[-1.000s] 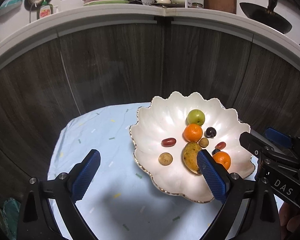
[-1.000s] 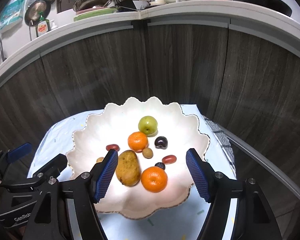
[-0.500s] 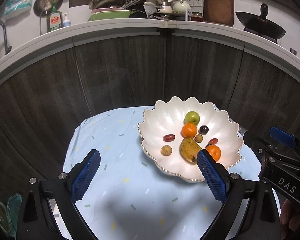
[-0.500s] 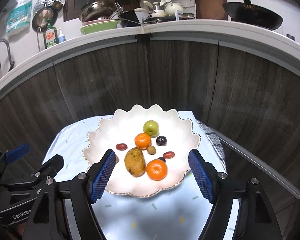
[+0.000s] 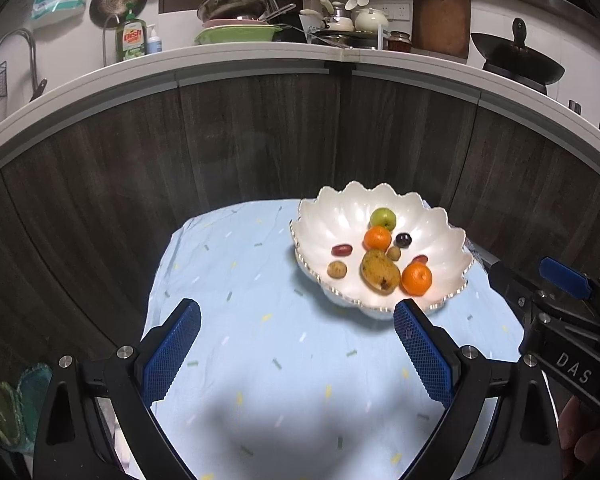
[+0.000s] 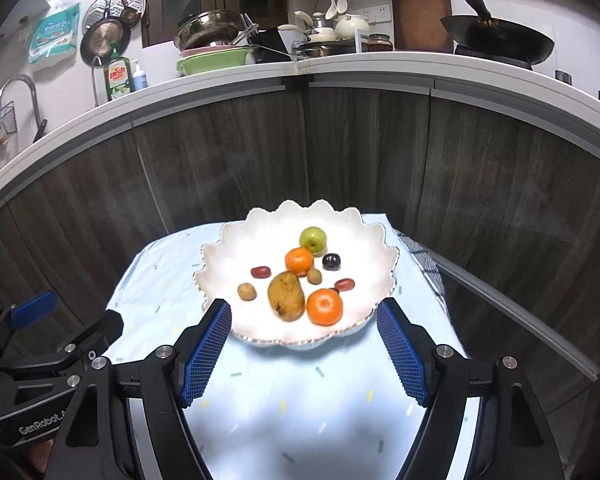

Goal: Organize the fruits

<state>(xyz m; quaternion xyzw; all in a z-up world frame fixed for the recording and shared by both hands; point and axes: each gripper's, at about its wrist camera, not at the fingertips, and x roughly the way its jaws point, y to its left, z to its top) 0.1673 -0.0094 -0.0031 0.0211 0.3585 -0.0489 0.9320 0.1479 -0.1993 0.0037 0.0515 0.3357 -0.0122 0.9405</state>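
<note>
Meanwhile, fruit fills a scalloped white bowl [image 6: 236,320] on a blue cloth [image 5: 284,360].
Left gripper [image 5: 296,348] and right gripper [image 6: 304,344] hover nearby, jaws spread wide, grasping nothing.

left gripper [image 5: 296,354]: black frame with two angled arms, seen at the bottom of the left wrist view
left gripper pads [image 5: 171,354]: blue, cross-hatched texture, long and flat
left gripper screws: silver round heads on each arm near the pad bases
left gripper marking: white "genrobot" lettering on its black body, lower left of the right wrist view
right gripper [image 6: 304,354]: same black frame, triangular cut-outs in the arms
right gripper pads [image 6: 400,356]: blue mesh texture
right gripper marking: white "das" lettering, right edge of the left wrist view
hand [image 5: 588,436]: part of it shows at lower right, no sleeve visible
</note>
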